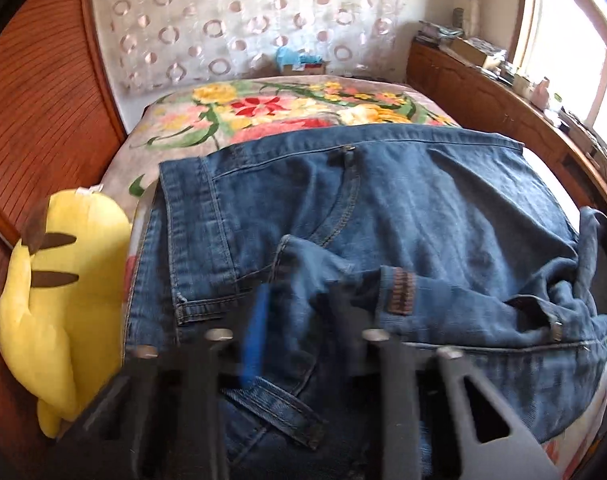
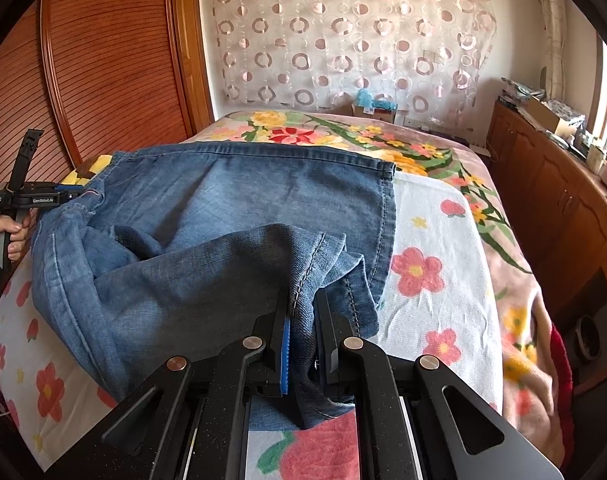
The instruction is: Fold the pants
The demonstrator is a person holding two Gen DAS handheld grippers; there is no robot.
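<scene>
Blue jeans [image 1: 423, 200] lie crumpled across the bed, waistband and back pocket toward the left wrist camera. My left gripper [image 1: 299, 292] is blurred, its blue-padded fingers low over the waistband with denim between them. In the right wrist view the left gripper [image 2: 81, 195] pinches the raised waist edge of the jeans [image 2: 223, 184], with a hand [image 2: 11, 236] on its handle. My right gripper [image 2: 301, 296] is shut on a leg's side seam, and that fold is pulled up over the rest of the fabric.
The bed carries a white flowered sheet [image 2: 435, 240] over a floral blanket [image 2: 383, 136]. A yellow plush toy [image 1: 63, 280] sits at the bed's left edge. A slatted wooden door [image 2: 103, 80] stands on the left, a cluttered wooden cabinet [image 2: 543, 184] on the right.
</scene>
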